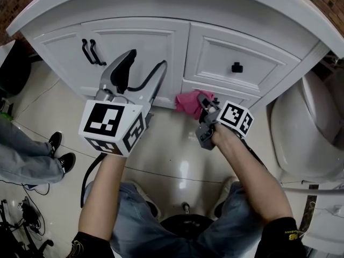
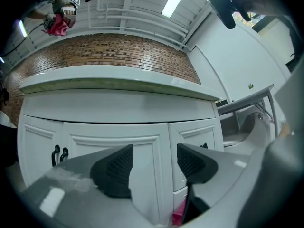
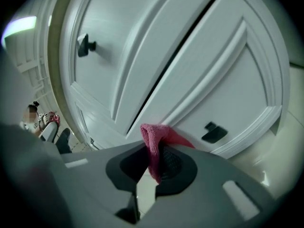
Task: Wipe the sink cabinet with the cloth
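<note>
The white sink cabinet [image 1: 161,47] curves across the top of the head view, with a pair of black door handles [image 1: 91,51] and a black drawer knob [image 1: 237,67]. A pink cloth [image 1: 188,102] is pressed against the lower drawer front. My right gripper [image 1: 205,104] is shut on the cloth, which bunches out between the jaws [image 3: 154,144] just below the gap between two drawers. My left gripper [image 1: 142,75] hangs open and empty in front of the door panel [image 2: 118,146], apart from it. A bit of the cloth [image 2: 178,215] shows low in the left gripper view.
A white toilet [image 1: 306,128] stands close on the right of the cabinet. Another person's leg and black shoes [image 1: 58,150] are on the tiled floor at the left. Cables [image 1: 24,211] lie at the lower left. My knees frame a black stool [image 1: 185,224] below.
</note>
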Demonstrator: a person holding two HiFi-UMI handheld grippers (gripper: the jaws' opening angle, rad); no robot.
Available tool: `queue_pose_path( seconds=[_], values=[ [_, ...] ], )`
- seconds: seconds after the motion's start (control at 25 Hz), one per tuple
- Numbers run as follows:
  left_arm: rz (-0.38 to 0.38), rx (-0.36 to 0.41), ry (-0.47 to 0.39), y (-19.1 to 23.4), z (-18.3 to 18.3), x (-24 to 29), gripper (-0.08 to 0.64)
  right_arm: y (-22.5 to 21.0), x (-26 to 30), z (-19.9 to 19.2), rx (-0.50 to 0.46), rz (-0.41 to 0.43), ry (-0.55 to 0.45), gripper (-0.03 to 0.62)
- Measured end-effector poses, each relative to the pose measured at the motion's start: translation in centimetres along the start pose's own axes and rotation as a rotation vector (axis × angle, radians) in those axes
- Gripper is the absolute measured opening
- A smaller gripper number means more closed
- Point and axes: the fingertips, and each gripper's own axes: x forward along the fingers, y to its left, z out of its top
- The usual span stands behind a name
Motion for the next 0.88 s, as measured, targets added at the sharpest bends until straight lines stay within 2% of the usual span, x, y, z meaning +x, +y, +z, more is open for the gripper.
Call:
queue_pose_path(
  seconds=[0.36, 0.6, 0.72, 0.88],
  values=[
    [-0.064, 0.013, 0.001, -3.4, -0.2, 2.0, 0.291, -7.2, -9.2, 6.9, -0.028, -0.174, -0.127, 0.020],
    [-0.083, -0.018, 0.002, -4.6, -0.5, 3.6, 0.291, -11.5, -13.9, 10.3, -0.021, -0.316, -0.201, 0.020],
    [-0.094, -0.020, 0.002, -5.2, -0.6, 4.1, 0.290, -12.0, -14.4, 9.8, -0.023, -0.328, -0.185, 0.020],
    [-0.081, -0.034, 0.005, -4.8, -0.8, 4.4, 0.288, -9.6, -11.1, 5.2, -0.058, -0.254, -0.071, 0.020]
  ],
)
